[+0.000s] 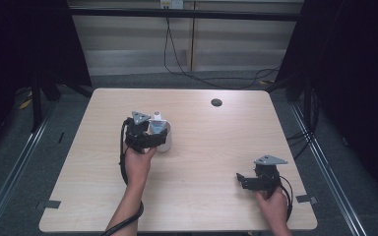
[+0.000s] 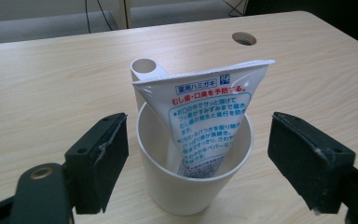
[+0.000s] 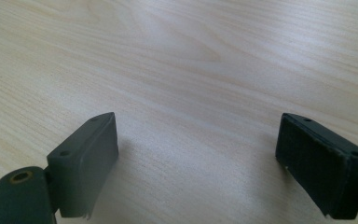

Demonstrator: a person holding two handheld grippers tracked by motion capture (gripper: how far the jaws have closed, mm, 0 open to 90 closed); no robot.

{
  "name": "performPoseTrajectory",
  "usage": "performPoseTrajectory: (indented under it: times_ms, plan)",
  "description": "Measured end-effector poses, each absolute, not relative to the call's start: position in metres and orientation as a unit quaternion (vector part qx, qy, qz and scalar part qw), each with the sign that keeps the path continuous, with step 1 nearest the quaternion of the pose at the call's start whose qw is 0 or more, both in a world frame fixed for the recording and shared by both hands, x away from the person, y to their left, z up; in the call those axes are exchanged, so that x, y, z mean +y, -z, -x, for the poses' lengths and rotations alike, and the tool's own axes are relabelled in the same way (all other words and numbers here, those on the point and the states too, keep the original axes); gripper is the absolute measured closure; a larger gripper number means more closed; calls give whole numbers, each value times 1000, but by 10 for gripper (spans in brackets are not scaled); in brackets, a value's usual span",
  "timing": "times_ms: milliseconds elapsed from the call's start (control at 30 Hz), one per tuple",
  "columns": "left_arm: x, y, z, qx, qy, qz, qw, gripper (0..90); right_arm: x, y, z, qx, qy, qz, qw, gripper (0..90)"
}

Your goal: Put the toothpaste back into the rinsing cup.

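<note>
Left gripper [image 1: 153, 132] at the white cup [image 1: 163, 139], ten o'clock of centre; right gripper [image 1: 243, 181] low at four o'clock, well apart.
</note>
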State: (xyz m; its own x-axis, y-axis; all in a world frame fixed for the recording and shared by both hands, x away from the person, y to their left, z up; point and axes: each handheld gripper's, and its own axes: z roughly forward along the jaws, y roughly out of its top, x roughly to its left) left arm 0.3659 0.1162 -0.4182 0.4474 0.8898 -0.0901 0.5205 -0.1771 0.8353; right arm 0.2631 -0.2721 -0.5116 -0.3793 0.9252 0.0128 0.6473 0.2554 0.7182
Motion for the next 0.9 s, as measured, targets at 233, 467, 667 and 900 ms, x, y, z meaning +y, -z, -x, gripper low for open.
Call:
performPoseTrajectory:
  times_ms: [233,467,667,900]
  plan:
    - [119,417,-363,479,-216,-734,430,177,-272,512,-263,763,-327,-515,212,124]
    - [126,416,-361,483,-215,-729,435,159,-272,512,-263,763,-327,-515,212,123]
    - [131,419,-360,485,-208,-730,435,136,-272,512,-263,763,-327,-515,212,124]
    - [137,419,-356,484,-211,-730,434,131,-272,512,-263,763,-327,-515,212,124]
